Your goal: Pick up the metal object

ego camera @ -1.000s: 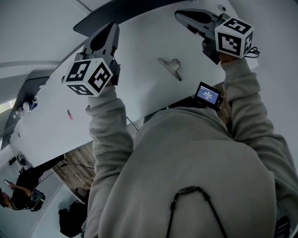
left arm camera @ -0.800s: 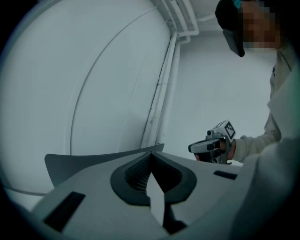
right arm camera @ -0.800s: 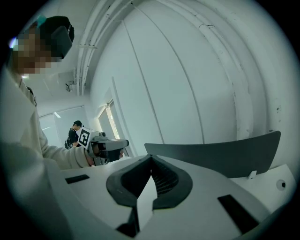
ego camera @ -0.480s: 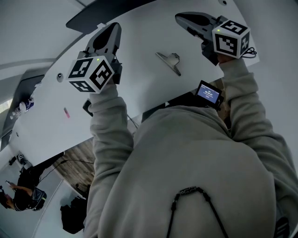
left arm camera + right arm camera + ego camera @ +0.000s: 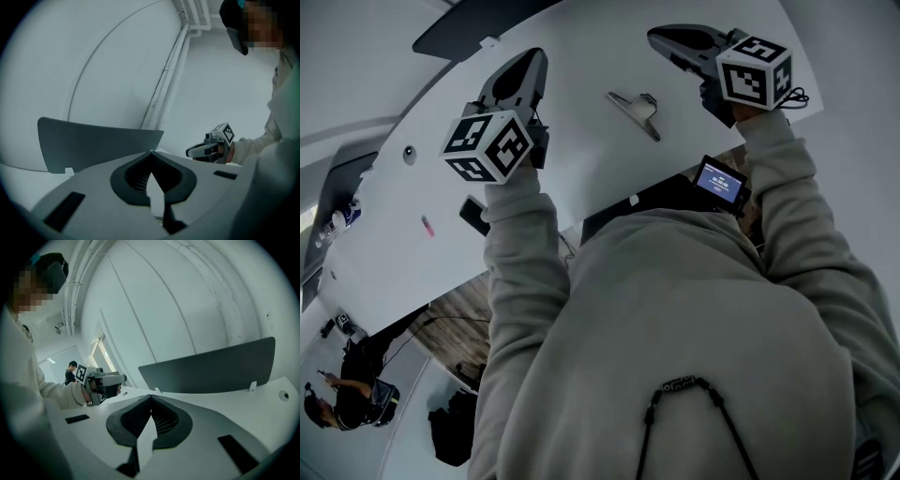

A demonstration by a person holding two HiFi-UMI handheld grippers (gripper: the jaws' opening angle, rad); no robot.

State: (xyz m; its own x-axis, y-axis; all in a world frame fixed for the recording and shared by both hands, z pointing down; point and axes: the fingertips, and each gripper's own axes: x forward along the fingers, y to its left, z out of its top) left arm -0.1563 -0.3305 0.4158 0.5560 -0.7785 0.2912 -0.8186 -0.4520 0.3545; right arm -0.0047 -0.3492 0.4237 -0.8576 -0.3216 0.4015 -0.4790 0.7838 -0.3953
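The metal object [image 5: 636, 111], a silver clip with a folded handle, lies on the white table [image 5: 581, 159] between my two grippers. My left gripper [image 5: 532, 62] hovers to its left, jaws shut and empty. My right gripper [image 5: 660, 38] hangs to its right and slightly beyond it, also shut with nothing held. In the left gripper view the closed tips [image 5: 151, 153] meet over the table, and the right gripper [image 5: 206, 150] shows off to the right. The right gripper view has its own tips [image 5: 151, 396] together and the left gripper [image 5: 105, 380] at left. Neither gripper view shows the clip.
A dark divider panel [image 5: 478, 28] stands along the table's far edge. A small lit screen [image 5: 719, 184] sits at the near edge by my right sleeve. A black flat object [image 5: 473, 216] and a small pink item [image 5: 427, 225] lie at left. A person [image 5: 71, 371] stands far off.
Both grippers have sunk toward the table, keeping their spacing. The clip has slid up and left in the head view, and the black flat object has come into sight beside the left sleeve.
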